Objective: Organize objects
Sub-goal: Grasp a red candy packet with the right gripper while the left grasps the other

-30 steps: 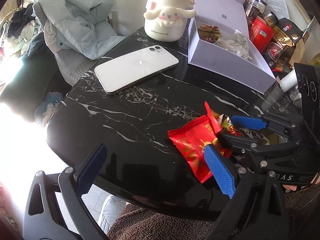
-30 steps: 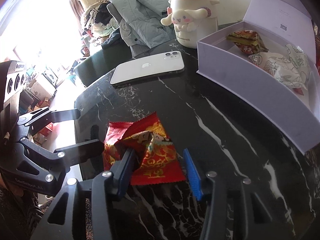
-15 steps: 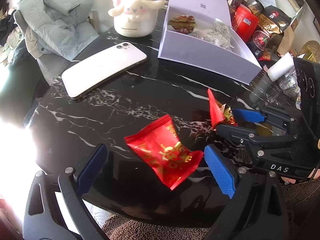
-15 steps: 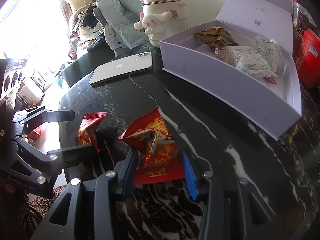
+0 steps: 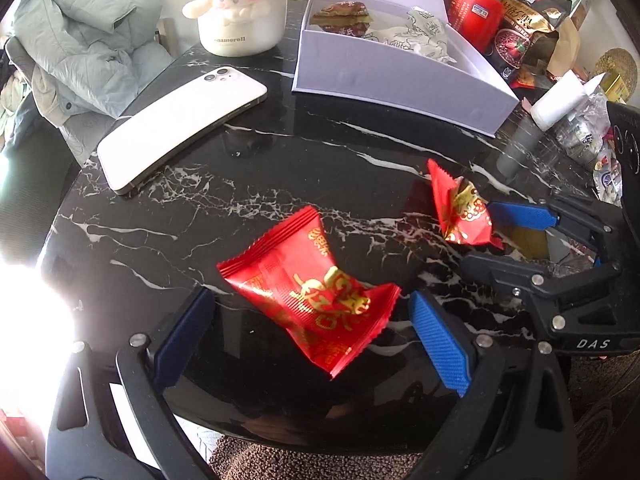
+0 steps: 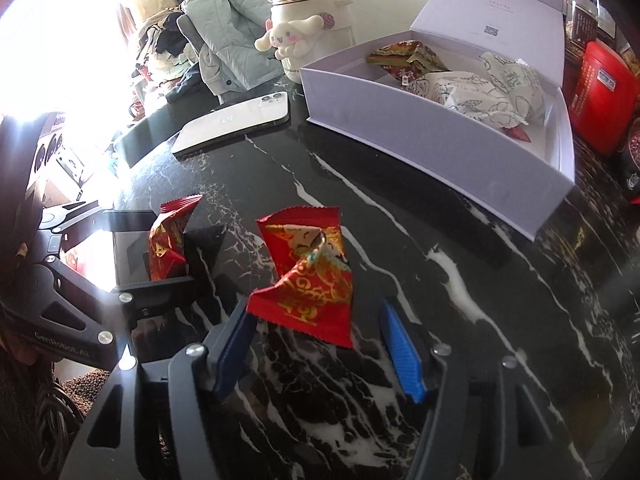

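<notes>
Two red packets (image 5: 310,294) (image 5: 460,210) on the table. One phone (image 5: 180,128), one box (image 5: 400,80), one mug (image 5: 240,12). Two grippers (image 5: 312,340) (image 6: 320,344).

The two red packets (image 5: 316,296) (image 5: 460,210), overlapping one second ago, now lie apart. The left gripper (image 5: 312,332) has moved to frame one packet, the right gripper (image 6: 316,340) the other.

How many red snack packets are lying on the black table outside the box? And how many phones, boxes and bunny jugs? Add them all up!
Red snack packets: 2
White phone: 1
Open white box: 1
Cinnamoroll jug: 1
Total: 5
</notes>
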A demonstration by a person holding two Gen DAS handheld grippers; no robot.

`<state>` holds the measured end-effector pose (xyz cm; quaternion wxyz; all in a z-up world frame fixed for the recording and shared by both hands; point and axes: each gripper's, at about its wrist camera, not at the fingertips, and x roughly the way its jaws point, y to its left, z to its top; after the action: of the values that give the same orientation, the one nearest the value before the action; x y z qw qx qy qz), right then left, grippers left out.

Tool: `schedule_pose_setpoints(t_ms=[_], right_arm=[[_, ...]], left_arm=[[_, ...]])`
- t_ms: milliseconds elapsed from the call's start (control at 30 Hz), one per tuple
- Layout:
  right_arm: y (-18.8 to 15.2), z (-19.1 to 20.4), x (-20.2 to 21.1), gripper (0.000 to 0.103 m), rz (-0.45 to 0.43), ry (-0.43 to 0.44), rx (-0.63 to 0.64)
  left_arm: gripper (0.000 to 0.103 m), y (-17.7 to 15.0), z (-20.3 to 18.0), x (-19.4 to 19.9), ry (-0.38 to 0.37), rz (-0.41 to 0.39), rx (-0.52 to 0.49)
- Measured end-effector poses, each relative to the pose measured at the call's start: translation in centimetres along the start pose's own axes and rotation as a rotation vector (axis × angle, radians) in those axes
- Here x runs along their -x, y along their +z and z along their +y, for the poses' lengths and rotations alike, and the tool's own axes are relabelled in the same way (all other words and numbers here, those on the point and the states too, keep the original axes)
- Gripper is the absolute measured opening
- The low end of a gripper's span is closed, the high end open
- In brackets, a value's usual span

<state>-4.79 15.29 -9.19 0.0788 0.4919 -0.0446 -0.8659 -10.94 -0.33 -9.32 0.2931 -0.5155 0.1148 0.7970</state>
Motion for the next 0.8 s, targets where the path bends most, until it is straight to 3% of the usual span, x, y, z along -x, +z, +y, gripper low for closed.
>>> schedule_pose_setpoints(t_ms=[133, 267, 567, 800], right_arm=[[0.0, 0.0, -0.1, 0.065, -0.009, -0.001, -0.007], [0.0, 0.5, -0.2, 0.065, -0.008, -0.001, 0.009], [0.6, 1.9, -0.9, 0.065, -0.014, 0.033, 0.024], [0.7, 2.1, -1.1, 0.065, -0.041, -0.005, 0.027]], left_arm=[[0.094, 0.0, 0.2, 0.0, 0.012, -0.023, -0.015], [0.083, 0.0, 0.8, 0.2, 0.028, -0.040, -0.049], [0.079, 0.0, 3.7, 1.0, 0.008, -0.052, 0.034], [0.078, -0.1, 4.0, 1.1, 0.008, -0.065, 0.012]])
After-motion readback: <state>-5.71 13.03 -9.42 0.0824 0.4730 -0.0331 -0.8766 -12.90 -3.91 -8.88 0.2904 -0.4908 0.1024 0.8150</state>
